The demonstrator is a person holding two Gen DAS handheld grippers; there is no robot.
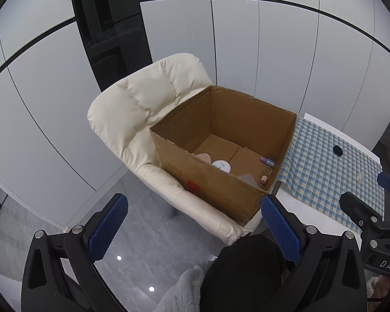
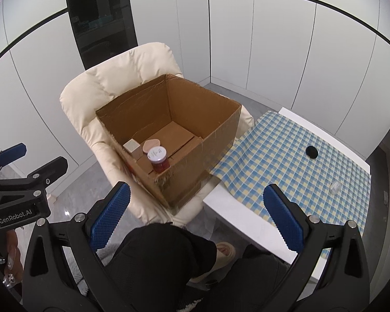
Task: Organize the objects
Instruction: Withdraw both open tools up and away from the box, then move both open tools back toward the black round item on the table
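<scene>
Cardboard box (image 2: 169, 140) sits open on the seat of a cream padded chair (image 2: 96, 96), just beside the left edge of a white table (image 2: 236, 215) spread with a blue and yellow checked cloth (image 2: 286, 161). Inside the box, toward its near wall, stand a red jar with a white lid (image 2: 158, 158), a small pale cube (image 2: 131, 147) and a pinkish rounded piece (image 2: 150, 144); the left wrist view also shows a small purple tube (image 1: 266, 161) near the box's right wall. Two things remain on the cloth: a black round disc (image 2: 312, 152) toward the far edge and a small clear-white item (image 2: 335, 187) near the right edge. Both claws are released and empty, the left gripper (image 1: 192, 228) and the right gripper (image 2: 197, 219) hovering above the person's lap. The sensible next step looks like a reach with the right gripper to the nearer clear item; it is small and low, so descend squarely, straddle it, and close gently without snagging the cloth.
</scene>
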